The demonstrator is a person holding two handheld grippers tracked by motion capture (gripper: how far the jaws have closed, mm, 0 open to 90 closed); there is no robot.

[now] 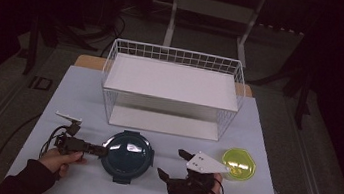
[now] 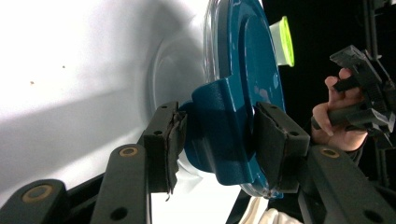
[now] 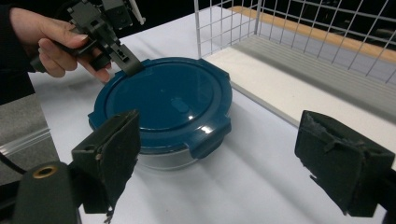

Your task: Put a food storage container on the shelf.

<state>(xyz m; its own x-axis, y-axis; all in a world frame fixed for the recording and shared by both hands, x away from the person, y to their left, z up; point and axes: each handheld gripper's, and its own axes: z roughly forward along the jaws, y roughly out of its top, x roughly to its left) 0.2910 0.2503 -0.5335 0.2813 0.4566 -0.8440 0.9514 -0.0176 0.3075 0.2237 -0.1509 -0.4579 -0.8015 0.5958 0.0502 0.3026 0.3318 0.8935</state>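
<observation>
Both hands enter at the bottom of the high view: left gripper [image 1: 98, 150] reaches the near-left rim of the round blue-lidded container [image 1: 127, 155], right gripper [image 1: 170, 163] hovers just right of it with its jaws wide apart and nothing between them. Container sits on the white table [image 1: 79, 95], in front of the wire basket [image 1: 171, 89]; a yellow-green cup [image 1: 238, 164] stands well right of the container. Basket holds only a white shelf board; cup contents cannot be told. Left gripper view: the pads [image 2: 166, 144] stand on either side of one blue latch tab [image 2: 219, 135], close to it or just touching; a firm pinch cannot be told. Lid is on, so contents are hidden. Right gripper view: lid seated flat, near tabs folded down, clear bowl wall below, left gripper tip at the far rim. Judgement: step in hand is taking hold of a latch to unclip the lid; next move calls for closing fully on the tab and levering it outward, with the right gripper steadying the bowl.
</observation>
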